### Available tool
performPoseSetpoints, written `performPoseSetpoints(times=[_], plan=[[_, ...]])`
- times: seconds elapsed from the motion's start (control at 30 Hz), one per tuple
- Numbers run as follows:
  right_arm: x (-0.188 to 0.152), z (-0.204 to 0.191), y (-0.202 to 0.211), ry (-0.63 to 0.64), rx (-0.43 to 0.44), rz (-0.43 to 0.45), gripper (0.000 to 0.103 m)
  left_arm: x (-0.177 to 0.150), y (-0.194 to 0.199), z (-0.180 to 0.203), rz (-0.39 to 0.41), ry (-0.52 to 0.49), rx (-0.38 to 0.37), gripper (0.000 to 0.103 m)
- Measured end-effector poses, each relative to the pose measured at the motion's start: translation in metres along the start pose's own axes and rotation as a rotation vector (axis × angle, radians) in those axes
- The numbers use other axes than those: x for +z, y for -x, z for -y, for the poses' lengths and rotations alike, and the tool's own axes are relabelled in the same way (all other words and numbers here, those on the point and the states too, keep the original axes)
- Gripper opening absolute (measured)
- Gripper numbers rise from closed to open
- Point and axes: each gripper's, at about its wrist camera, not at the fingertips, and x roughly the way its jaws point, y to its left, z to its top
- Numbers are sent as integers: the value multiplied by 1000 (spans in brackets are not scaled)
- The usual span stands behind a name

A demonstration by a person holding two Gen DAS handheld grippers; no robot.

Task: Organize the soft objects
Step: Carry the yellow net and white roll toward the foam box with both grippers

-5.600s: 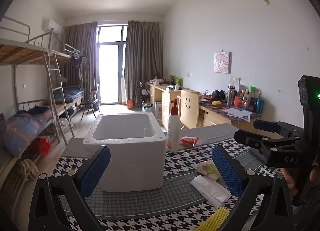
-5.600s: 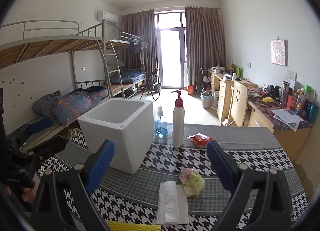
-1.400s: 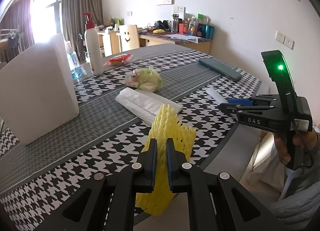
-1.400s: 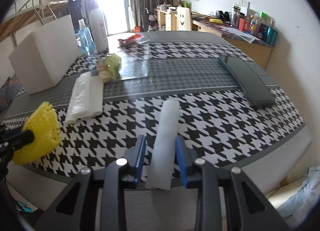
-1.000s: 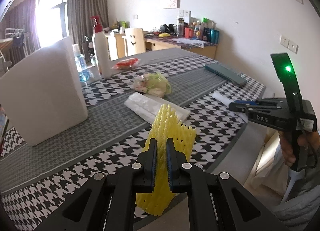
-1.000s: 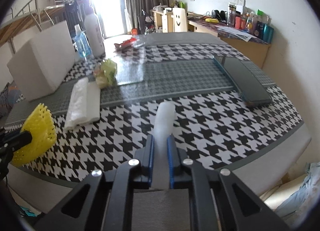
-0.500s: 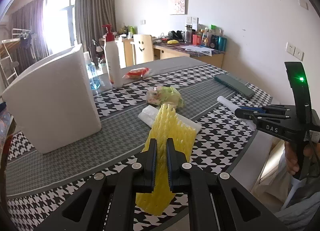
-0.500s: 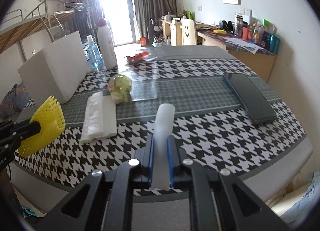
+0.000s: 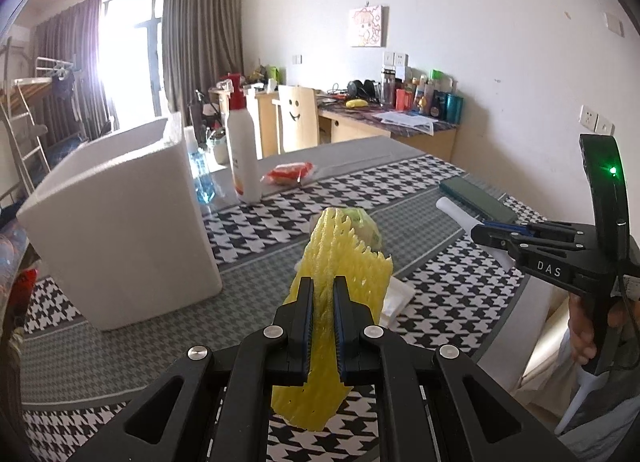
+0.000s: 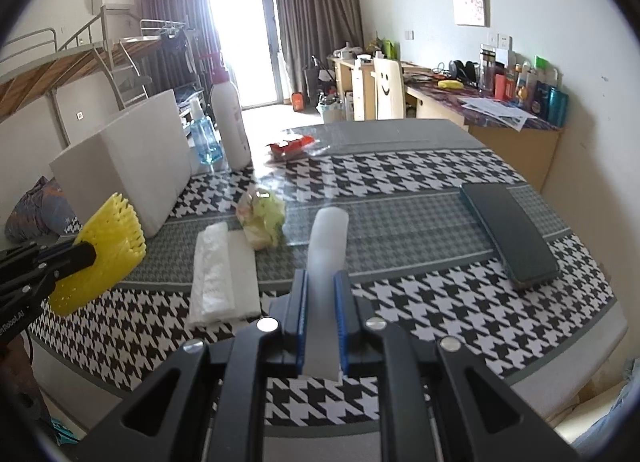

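Left gripper (image 9: 320,304): pinching the yellow foam net (image 9: 340,262), pads squeezed almost together on its middle, the net carried clear of the table (image 9: 120,362).
Right gripper (image 10: 320,310): clamped on the white foam tube (image 10: 326,246), which pokes out forward above the checked cloth.
Net, handling: feather-light, springy mesh that crushes flat under the pads; a mid-body pinch suits it, an edge pinch would likely tear or slip.
Tube, handling: soft, light and bendy; gripped near one end, so the free end may droop or swing.
Likely home: the white foam box (image 9: 120,229), open at the top, to the left on the table.
Left view only: the box rim, and the right gripper from the side with a hand (image 9: 588,326) on its handle.
Right view only: the folded white bag (image 10: 220,270), the crumpled green-yellow bag (image 10: 264,221), and the dark flat case (image 10: 508,234) in full; whether the case is soft is hard to say.
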Motion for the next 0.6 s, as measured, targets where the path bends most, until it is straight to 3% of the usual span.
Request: performPoseSetpoints(times=[0.6], plan=[[26,-21,16,36,62,87,16,25,17,-3,87,-10,39,10]])
